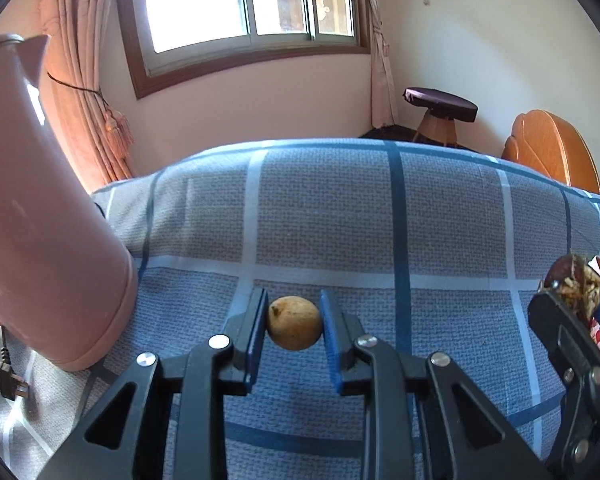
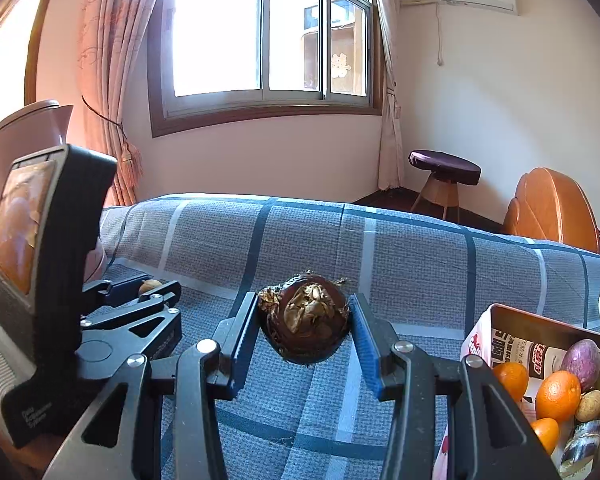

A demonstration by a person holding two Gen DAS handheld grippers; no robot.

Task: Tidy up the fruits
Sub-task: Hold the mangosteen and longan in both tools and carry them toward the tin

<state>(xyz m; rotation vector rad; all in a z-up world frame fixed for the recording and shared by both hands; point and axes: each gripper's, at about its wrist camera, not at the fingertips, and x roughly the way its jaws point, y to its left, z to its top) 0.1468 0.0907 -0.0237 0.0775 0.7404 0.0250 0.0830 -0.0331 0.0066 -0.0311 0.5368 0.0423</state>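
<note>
Fruit box with 3 oranges, 1 purple fruit, 1 kettle

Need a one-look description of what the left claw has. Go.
Start at the tall pink kettle on the blue-grey checked cloth. Just right of its base, the left claw is shut on a small round tan fruit. It is smooth and pale, unlike the dark, husky brown bulb in the right claw.

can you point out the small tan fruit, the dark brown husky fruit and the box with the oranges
small tan fruit (image 1: pixel 295 323), left wrist view, middle of its skin
dark brown husky fruit (image 2: pixel 309 316), right wrist view, its tan fibrous centre
box (image 2: pixel 540 317), right wrist view, its far rim
</note>
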